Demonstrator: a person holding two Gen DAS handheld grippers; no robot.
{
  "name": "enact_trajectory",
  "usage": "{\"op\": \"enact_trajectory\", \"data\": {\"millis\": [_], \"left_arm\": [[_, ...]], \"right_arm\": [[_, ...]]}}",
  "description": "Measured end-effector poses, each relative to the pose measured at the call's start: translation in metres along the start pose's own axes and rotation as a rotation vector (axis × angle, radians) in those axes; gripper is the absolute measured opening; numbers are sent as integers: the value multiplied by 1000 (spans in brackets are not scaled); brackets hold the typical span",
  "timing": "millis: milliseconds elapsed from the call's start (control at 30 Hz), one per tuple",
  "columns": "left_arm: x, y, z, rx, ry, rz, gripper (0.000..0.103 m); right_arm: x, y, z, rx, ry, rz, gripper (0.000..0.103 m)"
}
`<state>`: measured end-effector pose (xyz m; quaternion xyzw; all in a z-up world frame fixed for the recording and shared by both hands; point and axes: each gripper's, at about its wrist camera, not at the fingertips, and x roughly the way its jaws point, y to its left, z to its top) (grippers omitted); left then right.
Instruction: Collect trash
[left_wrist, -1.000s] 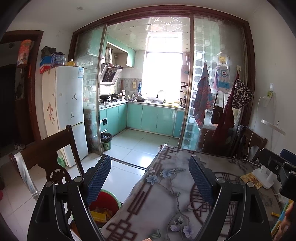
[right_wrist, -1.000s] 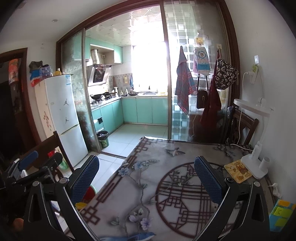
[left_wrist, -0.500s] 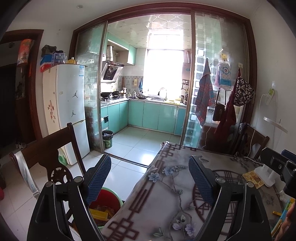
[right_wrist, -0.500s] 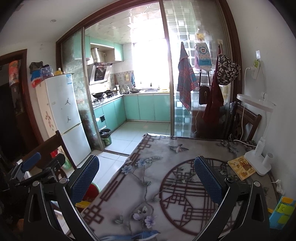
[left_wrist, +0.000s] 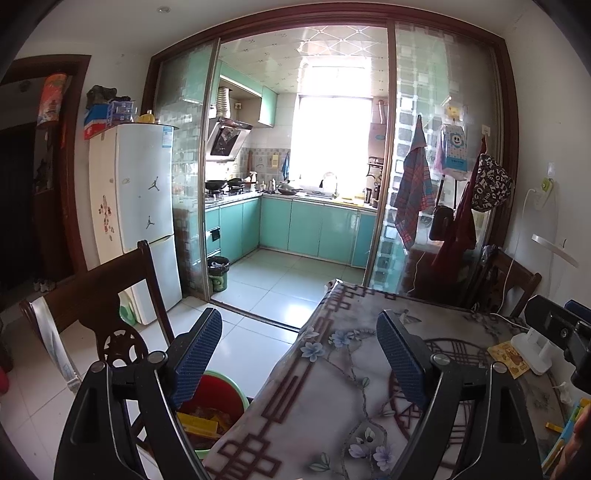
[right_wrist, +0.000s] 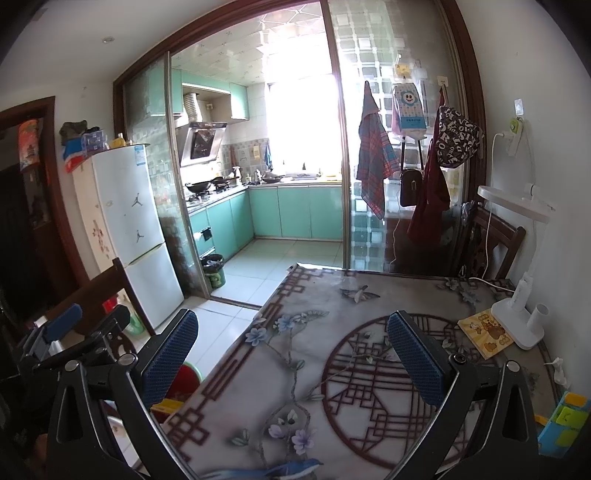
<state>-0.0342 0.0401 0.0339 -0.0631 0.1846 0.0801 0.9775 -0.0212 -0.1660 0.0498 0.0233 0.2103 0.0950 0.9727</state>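
A red trash bin with a green rim (left_wrist: 218, 398) stands on the floor at the table's left edge, holding yellow and orange wrappers (left_wrist: 199, 424). It also shows in the right wrist view (right_wrist: 186, 380). My left gripper (left_wrist: 299, 358) is open and empty, raised over the table's left edge and the bin. My right gripper (right_wrist: 291, 354) is open and empty above the patterned table (right_wrist: 332, 332). A small crumpled white scrap (right_wrist: 557, 369) lies near the table's right edge.
A dark wooden chair (left_wrist: 96, 295) stands left of the bin. A white desk lamp (right_wrist: 517, 321), a yellow card (right_wrist: 484, 332) and blue-green blocks (right_wrist: 565, 421) sit at the table's right. Another chair (right_wrist: 491, 240) stands by the wall. The kitchen doorway lies ahead.
Both grippers have risen and tilted slightly, so the table and bin sit a little lower in each view. Both stay open and empty.
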Motion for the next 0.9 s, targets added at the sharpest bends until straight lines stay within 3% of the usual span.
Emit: {"op": "enact_trajectory", "data": {"millis": [733, 900], "left_arm": [[1, 3, -1, 3, 7, -2, 86], [6, 0, -3, 12, 27, -39, 86]], "right_arm": [[3, -1, -1, 4, 10, 1, 103], [6, -3, -5, 5, 16, -4, 103]]}}
